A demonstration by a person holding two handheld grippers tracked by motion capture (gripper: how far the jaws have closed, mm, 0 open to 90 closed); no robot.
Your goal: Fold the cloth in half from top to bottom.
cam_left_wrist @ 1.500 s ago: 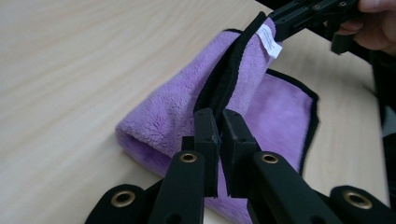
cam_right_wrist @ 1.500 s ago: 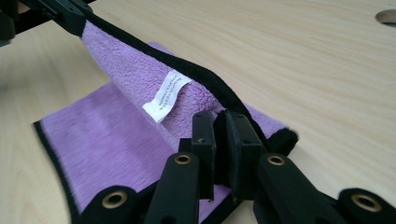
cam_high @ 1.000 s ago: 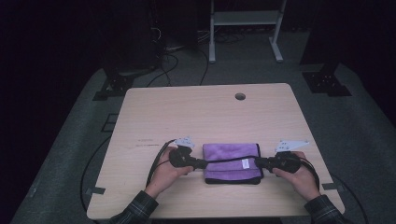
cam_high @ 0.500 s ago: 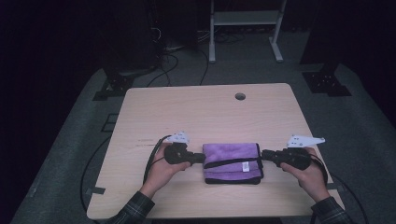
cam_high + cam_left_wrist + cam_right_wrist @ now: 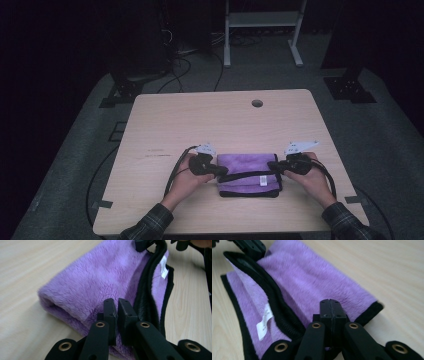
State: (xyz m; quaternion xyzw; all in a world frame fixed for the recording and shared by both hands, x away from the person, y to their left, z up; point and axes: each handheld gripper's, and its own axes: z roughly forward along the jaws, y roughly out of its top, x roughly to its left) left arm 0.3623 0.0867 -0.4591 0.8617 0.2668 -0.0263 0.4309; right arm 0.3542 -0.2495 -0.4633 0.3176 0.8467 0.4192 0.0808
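A folded purple towel (image 5: 247,167) with black trim lies near the front edge of the wooden table (image 5: 215,120). My left gripper (image 5: 222,171) is at the towel's left end and my right gripper (image 5: 272,166) at its right end. The black-trimmed edge of the top layer runs taut between them. In the left gripper view the jaws (image 5: 117,306) are pinched on that edge of the towel (image 5: 100,277). In the right gripper view the jaws (image 5: 330,305) have just been closing and are now shut on the trim of the towel (image 5: 317,277). A white label (image 5: 263,322) shows on the lower layer.
A round cable hole (image 5: 257,103) sits near the table's far edge. Black cables trail from both grippers over the front of the table. On the dark floor behind stand a white frame (image 5: 260,30) and black stand feet (image 5: 350,87).
My right gripper drew away to the right, then came back to the towel's right end and closed on its edge. The left gripper stays shut at the left end.
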